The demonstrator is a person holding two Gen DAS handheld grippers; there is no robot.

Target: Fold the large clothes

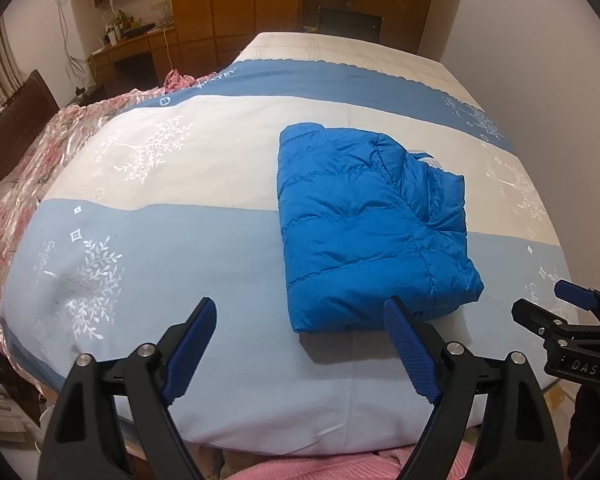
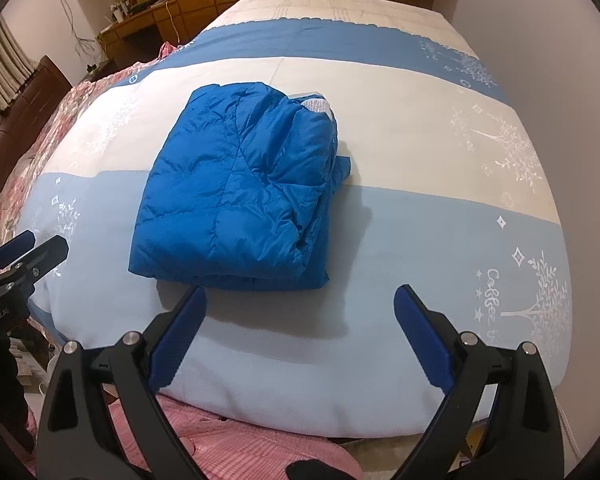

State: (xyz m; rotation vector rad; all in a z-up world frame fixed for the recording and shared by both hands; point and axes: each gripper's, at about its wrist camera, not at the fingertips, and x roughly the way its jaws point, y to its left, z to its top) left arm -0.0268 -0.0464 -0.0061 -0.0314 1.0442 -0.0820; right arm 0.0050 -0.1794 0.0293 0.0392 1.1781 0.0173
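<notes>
Folded blue puffer jacket (image 2: pixel 236 184) on striped bedspread (image 2: pixel 420 128) printed "Coffee", left gripper (image 1: pixel 298 312) and right gripper (image 2: pixel 300 300) both spread wide, empty, "DAS" lettering on right gripper's body.

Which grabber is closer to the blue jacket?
Left. The left gripper has one tip overlapping the blue jacket's near edge; the right gripper hangs just short of it.

The blue puffer jacket (image 2: pixel 236 184) is quilted cloth with a slight sheen, creased and puffy. Under it the bed cover (image 2: pixel 420 140) is soft matt fabric. The left gripper (image 1: pixel 298 312) has matt black plastic arms, textured blue pads and shiny metal pins. Far off, the wardrobe (image 1: pixel 236 0) is smooth wood.
</notes>
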